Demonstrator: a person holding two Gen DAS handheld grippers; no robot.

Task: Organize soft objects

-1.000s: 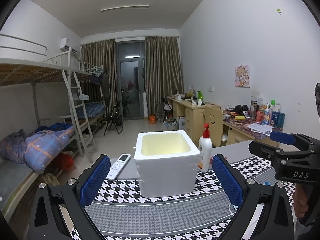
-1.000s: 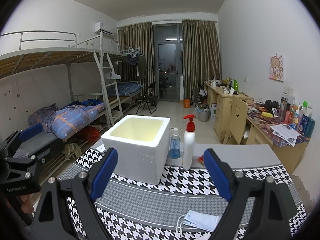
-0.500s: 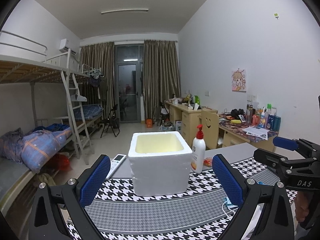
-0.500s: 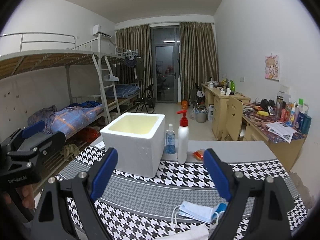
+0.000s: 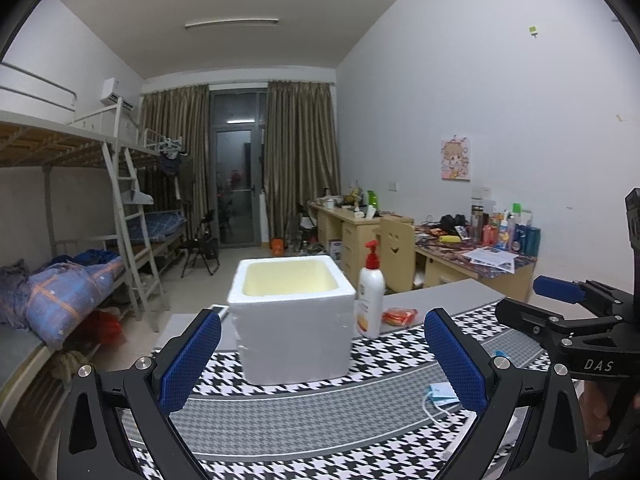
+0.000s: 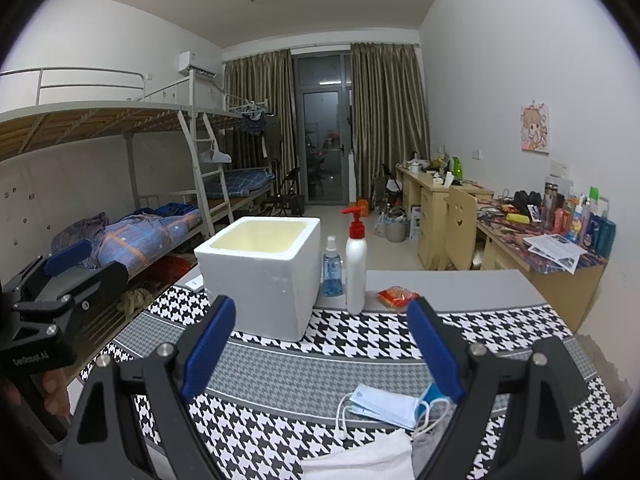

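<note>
I hold my left gripper (image 5: 322, 354) and my right gripper (image 6: 320, 344) up above the desk (image 6: 460, 288). Both sets of jaws are wide open and hold nothing. The desk has a black and white checked cloth (image 6: 360, 332) on it. A white foam box with no lid (image 6: 260, 272) stands toward the far left part of the desk. Just beside it on the right are a small clear bottle with blue liquid (image 6: 332, 268) and a tall white pump bottle with a red top (image 6: 355, 264). A small orange packet (image 6: 396, 295) lies near them. At the near edge, by my right jaws, lie a light blue face mask (image 6: 380, 402) and a soft white cloth (image 6: 360, 460).
</note>
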